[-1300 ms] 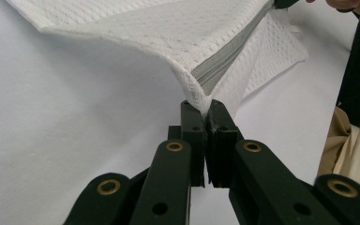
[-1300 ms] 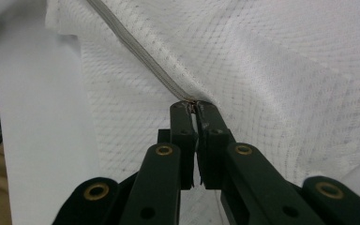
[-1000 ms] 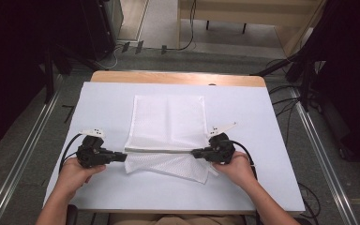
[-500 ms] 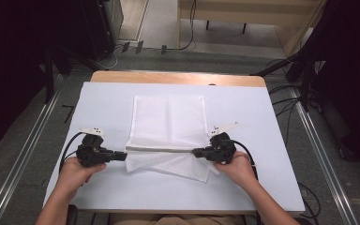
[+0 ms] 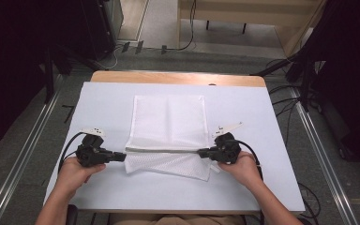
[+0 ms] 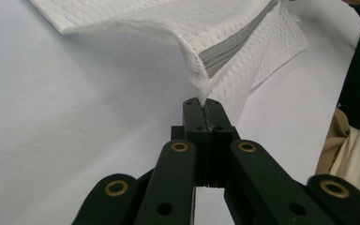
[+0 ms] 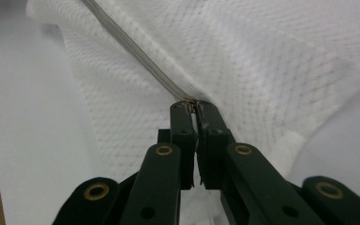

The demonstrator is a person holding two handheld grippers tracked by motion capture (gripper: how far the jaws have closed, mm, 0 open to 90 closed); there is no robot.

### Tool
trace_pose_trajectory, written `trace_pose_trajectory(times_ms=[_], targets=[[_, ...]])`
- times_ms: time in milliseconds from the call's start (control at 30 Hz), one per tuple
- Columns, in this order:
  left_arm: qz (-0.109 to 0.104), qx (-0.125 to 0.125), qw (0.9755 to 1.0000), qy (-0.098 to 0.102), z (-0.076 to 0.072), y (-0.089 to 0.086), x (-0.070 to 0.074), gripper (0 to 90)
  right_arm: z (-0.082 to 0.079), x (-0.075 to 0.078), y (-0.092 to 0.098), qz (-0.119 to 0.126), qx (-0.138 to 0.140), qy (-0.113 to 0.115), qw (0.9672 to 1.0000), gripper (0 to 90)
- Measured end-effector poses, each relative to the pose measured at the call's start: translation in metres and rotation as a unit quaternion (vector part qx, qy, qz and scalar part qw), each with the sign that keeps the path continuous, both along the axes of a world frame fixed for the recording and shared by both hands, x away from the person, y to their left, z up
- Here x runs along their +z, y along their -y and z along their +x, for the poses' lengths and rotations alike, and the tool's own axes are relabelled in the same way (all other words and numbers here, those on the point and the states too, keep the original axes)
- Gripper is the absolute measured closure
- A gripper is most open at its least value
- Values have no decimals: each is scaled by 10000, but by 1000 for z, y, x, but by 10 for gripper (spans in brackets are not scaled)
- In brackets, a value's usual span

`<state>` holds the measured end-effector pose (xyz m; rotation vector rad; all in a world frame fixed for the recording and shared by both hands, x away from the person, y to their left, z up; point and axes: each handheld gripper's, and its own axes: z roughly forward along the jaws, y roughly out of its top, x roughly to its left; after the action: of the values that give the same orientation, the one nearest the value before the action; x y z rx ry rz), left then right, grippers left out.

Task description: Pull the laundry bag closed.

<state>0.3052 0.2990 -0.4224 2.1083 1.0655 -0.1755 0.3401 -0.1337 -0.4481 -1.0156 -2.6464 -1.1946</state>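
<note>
Both grippers, left gripper [image 5: 120, 156] and right gripper [image 5: 202, 152], stay clamped on the white mesh cloth [image 5: 168, 122], its lifted fold edge now carried slightly farther up-frame, advancing the fold.

High view looks down; gripper views, close along jaws, share the cloth [image 5: 168, 126].

Your table [image 5: 122, 197] has a wooden top, bare as a strip along its far edge, and a white sheet [image 5: 262, 140] covers the rest of it. On that sheet, about the middle, lies a white mesh cloth [image 5: 168, 117], its far part flat and square to the table. Its near part is folded over, with a mesh layer spread flat on the sheet beneath the fold
</note>
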Motion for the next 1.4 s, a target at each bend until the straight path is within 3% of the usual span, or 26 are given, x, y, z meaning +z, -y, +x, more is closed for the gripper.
trace_pose_trajectory(times_ms=[267, 400, 567, 633, 767, 867, 1167, 1400], targets=[[16, 1, 10000, -50, 1, 1, -1, 900, 0, 0, 9, -143, -61, 34, 9999, 883], [-48, -184, 9997, -150, 1, 3, -5, 900, 1, 1, 11, -66, -114, -31, 9999, 880], [-4, -312, 9995, -101, 0, 8, -7, 892, 1, 2, 11, 2, -108, -64, 9999, 871], [32, -297, 9995, -81, 0, 8, -7, 863, 1, 2, 11, 7, -98, -76, 9999, 865], [-19, -344, 9993, -129, 1, 7, -7, 770, 1, 4, 13, 116, -186, -13, 9998, 765], [-69, -321, 9994, -52, 0, 8, -6, 714, 0, 6, 15, 191, -253, 173, 9993, 702], [-246, 150, 9990, 348, 2, -1, -1, 498, 0, 8, 25, 277, -587, 743, 9951, 503], [-232, 659, 9948, 735, 3, -14, 3, 428, 2, 11, 41, 280, -925, 993, 9903, 432]])
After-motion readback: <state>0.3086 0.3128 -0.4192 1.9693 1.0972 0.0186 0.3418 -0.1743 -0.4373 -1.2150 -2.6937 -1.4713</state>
